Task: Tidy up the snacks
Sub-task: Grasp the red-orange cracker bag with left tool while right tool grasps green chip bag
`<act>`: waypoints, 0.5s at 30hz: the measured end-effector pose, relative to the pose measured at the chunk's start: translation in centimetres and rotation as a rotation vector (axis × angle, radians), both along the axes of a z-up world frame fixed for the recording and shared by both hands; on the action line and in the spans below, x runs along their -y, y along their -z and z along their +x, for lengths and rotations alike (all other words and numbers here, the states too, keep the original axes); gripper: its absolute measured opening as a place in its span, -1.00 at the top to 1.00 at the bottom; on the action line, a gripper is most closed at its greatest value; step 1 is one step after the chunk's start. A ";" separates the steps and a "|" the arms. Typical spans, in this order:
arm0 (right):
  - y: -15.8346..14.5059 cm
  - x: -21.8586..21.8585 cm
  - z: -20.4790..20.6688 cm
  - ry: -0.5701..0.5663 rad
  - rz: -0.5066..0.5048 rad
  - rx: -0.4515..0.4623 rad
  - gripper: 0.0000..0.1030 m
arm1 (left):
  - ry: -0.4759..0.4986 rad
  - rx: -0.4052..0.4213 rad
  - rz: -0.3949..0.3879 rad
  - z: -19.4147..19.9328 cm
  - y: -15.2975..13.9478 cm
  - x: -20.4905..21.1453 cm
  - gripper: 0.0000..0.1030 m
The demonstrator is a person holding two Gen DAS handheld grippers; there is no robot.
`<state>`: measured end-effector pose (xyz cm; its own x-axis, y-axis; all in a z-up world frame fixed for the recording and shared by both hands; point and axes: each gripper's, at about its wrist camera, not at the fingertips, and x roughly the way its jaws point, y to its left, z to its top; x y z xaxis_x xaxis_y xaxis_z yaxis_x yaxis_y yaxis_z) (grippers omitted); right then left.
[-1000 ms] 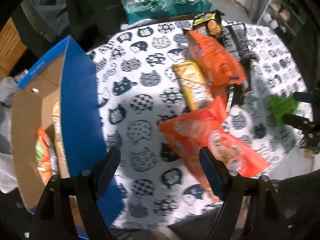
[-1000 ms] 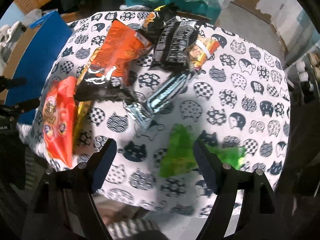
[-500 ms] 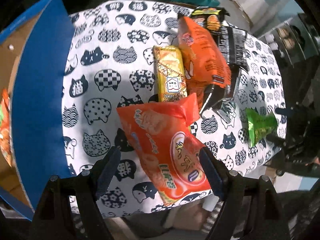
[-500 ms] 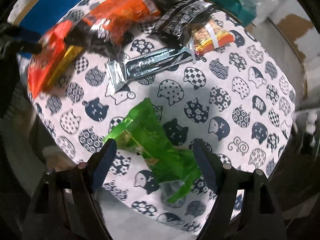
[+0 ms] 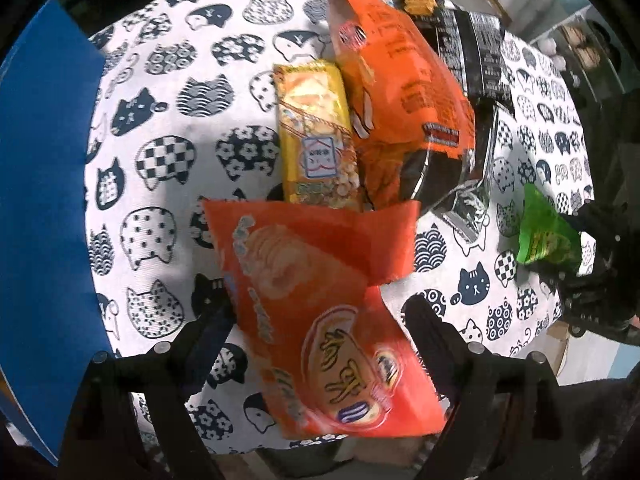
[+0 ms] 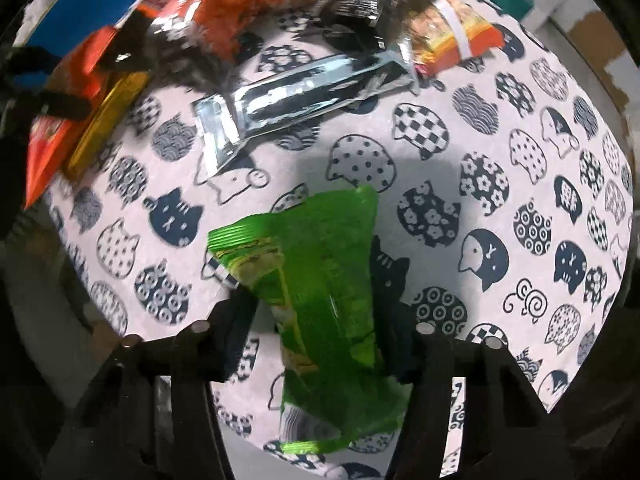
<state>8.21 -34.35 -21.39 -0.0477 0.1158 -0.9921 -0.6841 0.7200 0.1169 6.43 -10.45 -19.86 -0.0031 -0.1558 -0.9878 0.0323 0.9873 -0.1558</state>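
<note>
**Over the cat cloth: both grippers drop onto a snack bag each**

Down at the near edge of the table (image 5: 168, 128), both grippers now sit much lower than a sec ago. The bags look way bigger in each wrist view.

Left side: the left gripper (image 5: 316, 332) had only bare cloth between its fingers a sec ago. Now the red-orange snack bag (image 5: 320, 304) lies right between them. The jaws are opening wider, w/ the bag between them, not pinched yet. The left finger looks v. close to the bag's edge; can't tell if it touches.

Right side: the right gripper (image 6: 316, 340) is closing, w/ the green snack bag (image 6: 320, 280) between the jaws. The pads look right up against the bag's sides, but the view is blurry, so I can't tell if they squeeze it yet.

What it means, I think: two pick-ups start at once. Next stop is prob. the blue box (image 5: 44, 200) at the left, just beside the table.

Which way they point:
- Red-orange bag: long way runs from far-left to near-right in the left view. Its crimped end points up toward the yellow cracker pack (image 5: 316, 132) and nearly touches it. Its near end hangs over the table edge.
- Green bag: long way runs near to far in the right view, tipped a bit. Its far end points at the silver wrapper (image 6: 296, 96), well apart from it. Its near end also pokes past the edge.

Each gripper grabs across the short way of its bag. Good for a firm hold.
</note>
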 end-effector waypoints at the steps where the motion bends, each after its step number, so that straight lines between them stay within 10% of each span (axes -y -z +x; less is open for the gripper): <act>1: 0.1 0.1 0.0 0.012 -0.001 0.003 -0.05 | 0.004 -0.007 0.006 0.0 0.3 0.3 -0.72; 15: -1.6 -0.6 2.6 0.320 0.095 0.059 0.37 | 0.057 0.019 -0.017 -1.0 0.7 0.4 -0.24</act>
